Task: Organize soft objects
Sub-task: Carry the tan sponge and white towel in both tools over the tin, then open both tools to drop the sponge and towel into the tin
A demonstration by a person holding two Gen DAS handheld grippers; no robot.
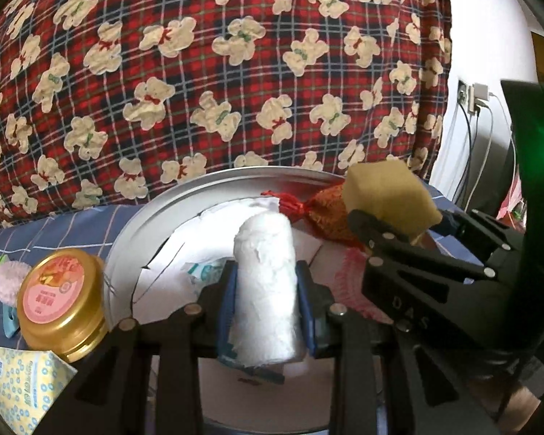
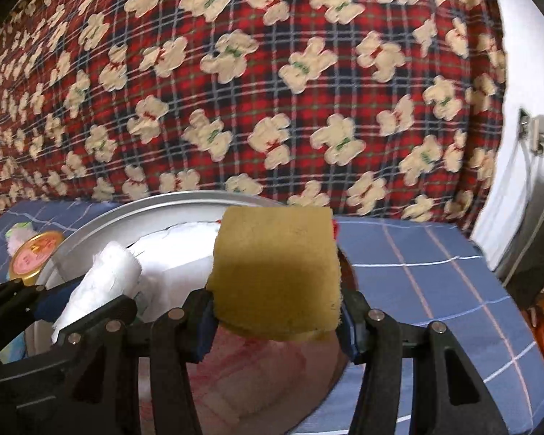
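Blue checked bed [image 2: 435,272] — basin [image 1: 156,210], jar [image 1: 63,301]

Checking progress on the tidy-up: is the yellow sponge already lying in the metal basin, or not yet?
Not yet. The right claw is shut on the yellow sponge, holding it above the metal basin.

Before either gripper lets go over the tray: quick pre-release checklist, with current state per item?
1. Left gripper shut on the white roll: ok, pads press both sides.
2. Right gripper shut on the yellow sponge: ok.
3. Both loads above the round metal tray: ok.
4. Free landing spot in the tray: not ok. White paper, a red pouch and a pink cloth already cover it.
5. Grippers apart from each other: ok, but close.
6. Gold-lidded jar clear of the tray rim: cannot tell.
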